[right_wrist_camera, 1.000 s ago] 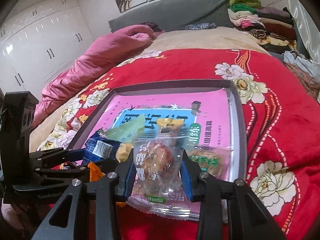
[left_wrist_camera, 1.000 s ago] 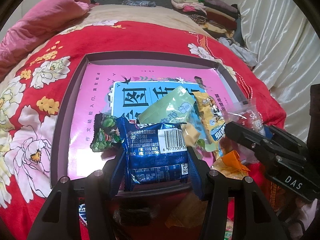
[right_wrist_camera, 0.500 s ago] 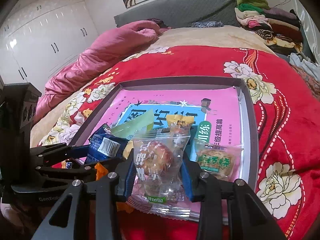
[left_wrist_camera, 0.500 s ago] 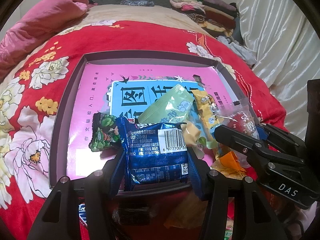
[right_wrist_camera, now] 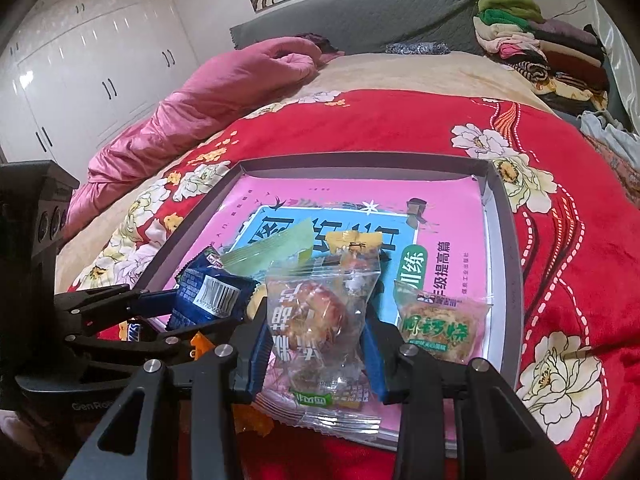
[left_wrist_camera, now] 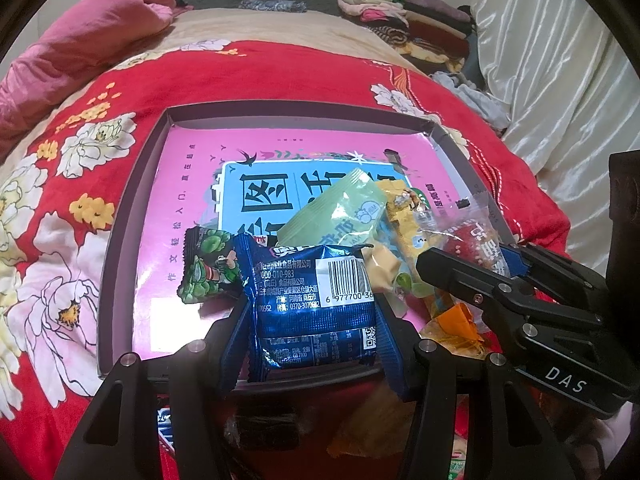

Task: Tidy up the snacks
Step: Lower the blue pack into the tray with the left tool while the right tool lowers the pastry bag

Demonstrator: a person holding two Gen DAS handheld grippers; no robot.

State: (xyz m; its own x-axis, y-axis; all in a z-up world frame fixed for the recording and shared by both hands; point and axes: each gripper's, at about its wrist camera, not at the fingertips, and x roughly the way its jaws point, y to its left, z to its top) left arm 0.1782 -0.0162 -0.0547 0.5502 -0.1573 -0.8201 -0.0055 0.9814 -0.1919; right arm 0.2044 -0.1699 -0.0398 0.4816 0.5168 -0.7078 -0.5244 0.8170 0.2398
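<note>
Left wrist view: little has changed since a second ago; the left gripper (left_wrist_camera: 312,320) stays clamped on the blue foil snack packet (left_wrist_camera: 316,304) over the shallow grey tray (left_wrist_camera: 120,240). Only the right wrist view shows the right gripper (right_wrist_camera: 316,344) pinching the clear plastic pastry packet (right_wrist_camera: 320,320), and white wardrobe doors (right_wrist_camera: 80,80).

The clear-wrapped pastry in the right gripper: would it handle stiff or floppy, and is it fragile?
The clear-wrapped pastry probably handles floppy at its edges: its crinkled film hangs past the right gripper. The round, flaky-looking cake inside likely crushes easily. The glossy film may be slippery.
</note>
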